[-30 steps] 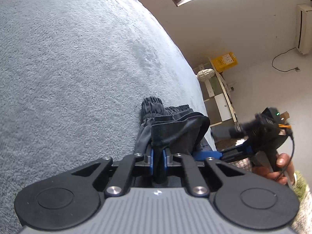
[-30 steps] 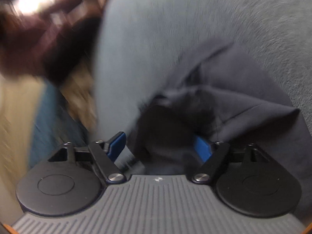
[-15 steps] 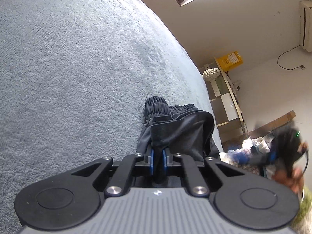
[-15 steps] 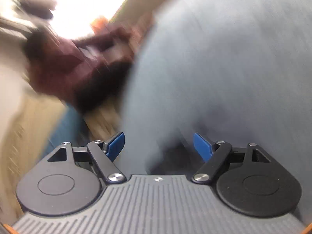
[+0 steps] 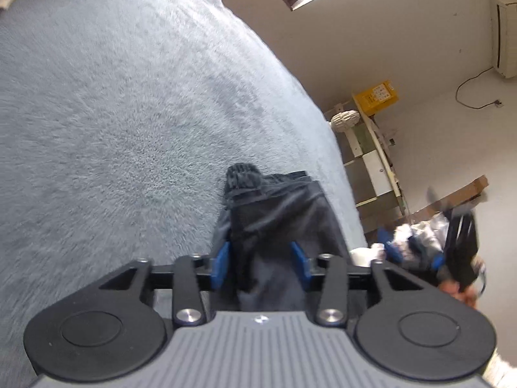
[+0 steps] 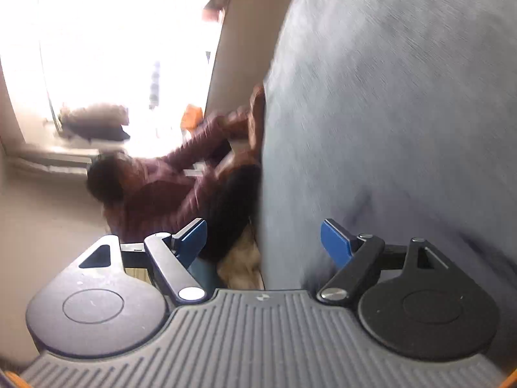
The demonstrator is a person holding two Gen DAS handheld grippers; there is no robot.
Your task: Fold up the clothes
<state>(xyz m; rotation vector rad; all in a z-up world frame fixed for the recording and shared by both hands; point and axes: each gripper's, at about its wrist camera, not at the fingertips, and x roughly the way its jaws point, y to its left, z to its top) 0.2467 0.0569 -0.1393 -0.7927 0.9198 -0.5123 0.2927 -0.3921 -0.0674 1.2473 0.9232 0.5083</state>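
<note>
Dark grey folded shorts with an elastic waistband lie on the pale blue fuzzy blanket, near its right edge. My left gripper is open, its blue pads either side of the shorts' near end, no longer pinching the cloth. My right gripper is open and empty, off the blanket's edge; it also shows blurred at the far right of the left wrist view. The shorts are out of the right wrist view apart from a faint dark smear.
A person in a maroon top sits beside the bed under a bright window. A shelf unit with a yellow box stands past the bed's right edge. An air conditioner hangs on the wall.
My left gripper has opened and let go of the shorts, which now lie flatter. My right gripper has swung away from the shorts, off the bed's edge, staying open.
</note>
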